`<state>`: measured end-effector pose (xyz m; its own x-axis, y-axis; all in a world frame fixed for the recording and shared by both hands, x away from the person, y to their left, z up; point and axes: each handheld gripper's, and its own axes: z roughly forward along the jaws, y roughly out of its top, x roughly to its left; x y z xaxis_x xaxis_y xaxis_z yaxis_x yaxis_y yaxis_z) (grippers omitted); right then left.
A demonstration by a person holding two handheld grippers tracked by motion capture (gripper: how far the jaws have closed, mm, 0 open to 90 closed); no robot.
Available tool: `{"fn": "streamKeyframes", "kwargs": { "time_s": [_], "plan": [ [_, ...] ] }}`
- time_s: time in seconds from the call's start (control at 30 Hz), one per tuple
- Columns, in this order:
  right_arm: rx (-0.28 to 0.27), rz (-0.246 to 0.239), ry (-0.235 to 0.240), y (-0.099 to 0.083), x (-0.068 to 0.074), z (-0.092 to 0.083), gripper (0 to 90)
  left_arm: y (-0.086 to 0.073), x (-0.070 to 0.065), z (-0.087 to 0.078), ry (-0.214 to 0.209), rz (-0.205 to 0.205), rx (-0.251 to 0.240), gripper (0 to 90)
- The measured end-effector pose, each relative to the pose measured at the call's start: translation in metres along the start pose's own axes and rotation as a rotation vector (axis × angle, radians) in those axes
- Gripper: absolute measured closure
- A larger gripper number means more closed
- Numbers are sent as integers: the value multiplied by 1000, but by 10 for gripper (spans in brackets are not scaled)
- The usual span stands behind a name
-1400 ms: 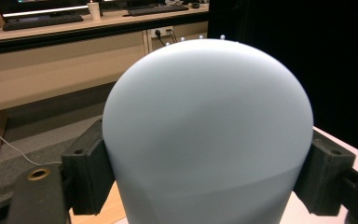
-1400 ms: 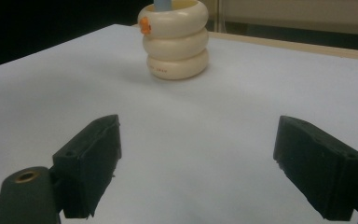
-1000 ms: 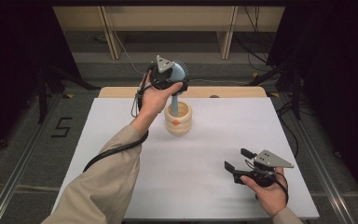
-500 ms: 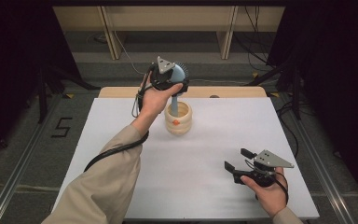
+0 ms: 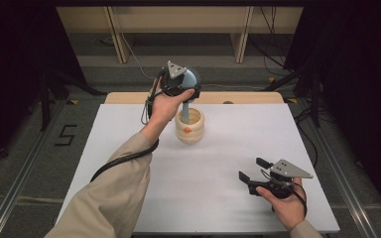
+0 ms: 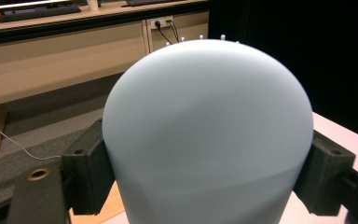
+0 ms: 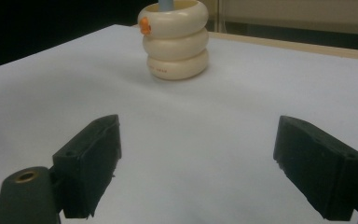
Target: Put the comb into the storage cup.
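Observation:
A pale blue brush (image 5: 192,78) with white-tipped bristles stands handle-down in a cream ribbed holder (image 5: 190,128) at the table's far middle. My left gripper (image 5: 180,82) is shut on the brush's rounded head, above the holder. In the left gripper view the head (image 6: 205,135) sits between both pads, which press its sides. The holder (image 7: 176,44) bears a small orange mark, and the brush's handle (image 7: 164,3) rises from it. My right gripper (image 5: 252,168) stands open near the front right, a hand on it, nothing between its fingers (image 7: 93,163).
The white table top (image 5: 238,134) has a wooden strip (image 5: 248,97) along its far edge. Beyond it stand desk legs and cables on a grey floor. A "5" mark (image 5: 65,135) is on the floor at left.

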<state>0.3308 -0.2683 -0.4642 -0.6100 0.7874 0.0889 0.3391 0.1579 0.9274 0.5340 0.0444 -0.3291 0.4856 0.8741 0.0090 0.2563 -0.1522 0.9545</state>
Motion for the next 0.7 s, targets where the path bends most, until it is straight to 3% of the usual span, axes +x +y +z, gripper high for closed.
{"fn": "streamKeyframes", "kwargs": {
  "time_s": [0.7],
  "plan": [
    [-2,1,2,0,0,0,158,-4,-1,6,1,-3,16,194]
  ]
}}
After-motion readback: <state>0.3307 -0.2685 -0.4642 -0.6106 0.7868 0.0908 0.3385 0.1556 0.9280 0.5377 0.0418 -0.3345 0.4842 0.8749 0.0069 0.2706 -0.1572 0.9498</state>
